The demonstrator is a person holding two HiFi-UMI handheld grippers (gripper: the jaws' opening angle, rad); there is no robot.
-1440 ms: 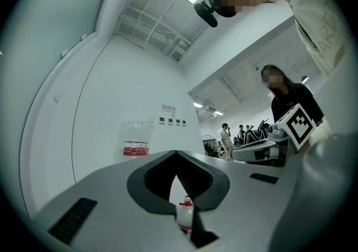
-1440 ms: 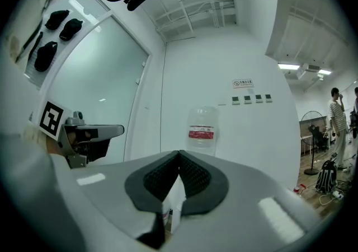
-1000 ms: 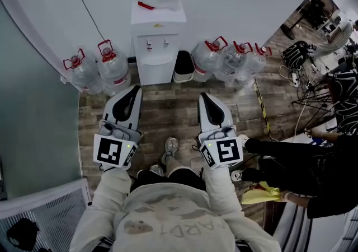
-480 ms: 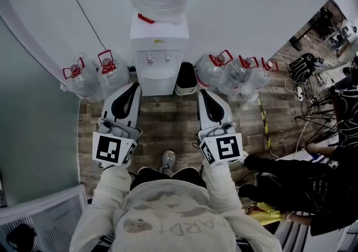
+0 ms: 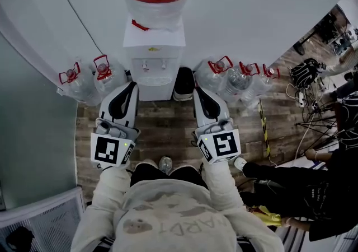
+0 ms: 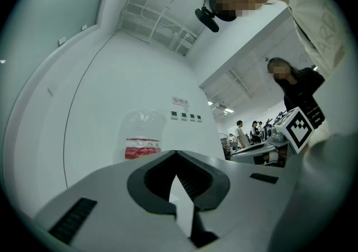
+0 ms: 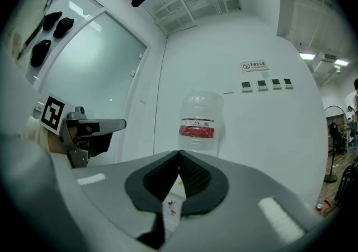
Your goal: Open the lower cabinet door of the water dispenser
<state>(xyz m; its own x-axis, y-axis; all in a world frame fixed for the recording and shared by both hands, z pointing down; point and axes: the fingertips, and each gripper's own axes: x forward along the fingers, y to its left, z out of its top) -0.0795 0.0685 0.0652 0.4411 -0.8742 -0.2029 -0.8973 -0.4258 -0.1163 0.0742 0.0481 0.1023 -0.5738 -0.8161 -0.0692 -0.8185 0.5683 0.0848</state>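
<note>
- Your left grey-and-white two-jaw gripper (image 5: 130,85) points forward, its jaws closed tip to tip with nothing between them.
- Your right grey-and-white two-jaw gripper (image 5: 198,91) points the same way, well apart from it, jaws likewise closed and empty.
- Your cream-sleeved forearms (image 5: 109,186) reach forward, roughly parallel.

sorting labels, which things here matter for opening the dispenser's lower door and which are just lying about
Job: water dispenser, left gripper, right gripper, both shut and empty.
Lying about: floor jugs, black bin, cables.
</note>
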